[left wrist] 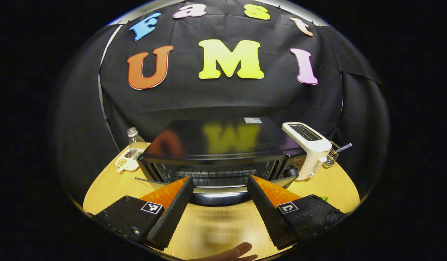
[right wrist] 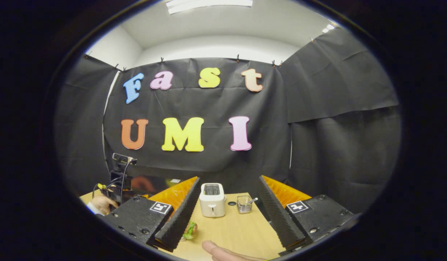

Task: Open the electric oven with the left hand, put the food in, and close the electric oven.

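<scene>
My left gripper (left wrist: 220,181) hangs wide open and empty, right at the electric oven (left wrist: 220,152); its glass door (left wrist: 218,188) looks already dropped, stiff and hinged. My right gripper (right wrist: 229,203) is spread, holding nothing; the food (right wrist: 190,230) looks soft, so I'd pinch gently across its middle

It was a staged recording booth set up as a kitchen: black cloth (right wrist: 336,90) draped the walls under a white ceiling with a strip light (right wrist: 209,4), and a wooden worktop (left wrist: 216,228) carried an electric oven (left wrist: 218,145), a white toaster (left wrist: 308,148) and a wire utensil holder (left wrist: 330,154).
</scene>
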Motion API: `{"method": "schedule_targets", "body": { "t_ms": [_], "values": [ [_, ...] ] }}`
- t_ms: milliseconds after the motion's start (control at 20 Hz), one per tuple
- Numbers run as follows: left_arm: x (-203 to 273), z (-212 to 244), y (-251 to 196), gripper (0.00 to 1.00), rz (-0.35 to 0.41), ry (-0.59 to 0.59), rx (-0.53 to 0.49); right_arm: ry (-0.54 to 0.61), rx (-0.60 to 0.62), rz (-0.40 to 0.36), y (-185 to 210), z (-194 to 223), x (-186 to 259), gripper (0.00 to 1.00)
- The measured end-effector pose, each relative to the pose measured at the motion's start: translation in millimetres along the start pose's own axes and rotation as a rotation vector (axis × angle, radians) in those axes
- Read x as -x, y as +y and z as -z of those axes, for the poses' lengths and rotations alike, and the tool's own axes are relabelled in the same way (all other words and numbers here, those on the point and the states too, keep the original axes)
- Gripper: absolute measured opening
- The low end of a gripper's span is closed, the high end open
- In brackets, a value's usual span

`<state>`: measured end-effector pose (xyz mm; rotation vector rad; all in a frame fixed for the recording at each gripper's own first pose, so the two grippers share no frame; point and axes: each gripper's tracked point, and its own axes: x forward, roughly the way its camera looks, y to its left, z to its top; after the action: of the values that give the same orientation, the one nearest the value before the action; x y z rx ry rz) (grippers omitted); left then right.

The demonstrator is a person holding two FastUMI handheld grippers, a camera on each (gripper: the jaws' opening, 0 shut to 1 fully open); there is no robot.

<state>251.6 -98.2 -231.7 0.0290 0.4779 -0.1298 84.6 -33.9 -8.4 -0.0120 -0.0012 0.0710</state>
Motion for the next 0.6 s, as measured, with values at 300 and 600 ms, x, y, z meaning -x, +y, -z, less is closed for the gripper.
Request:
{"method": "schedule_targets", "body": {
  "t_ms": [300,600],
  "values": [
    [27.4,47.4,-1.0,0.99,-0.002,-0.05,-0.006,-0.014,0.036,0.009,1.6,5.5,7.3,0.9],
    [41.2,109.5,-3.3,0.99,-0.004,-0.006,-0.001,0.003,0.049,0.008,4.1,17.8,14.0,0.9]
  ]
}}
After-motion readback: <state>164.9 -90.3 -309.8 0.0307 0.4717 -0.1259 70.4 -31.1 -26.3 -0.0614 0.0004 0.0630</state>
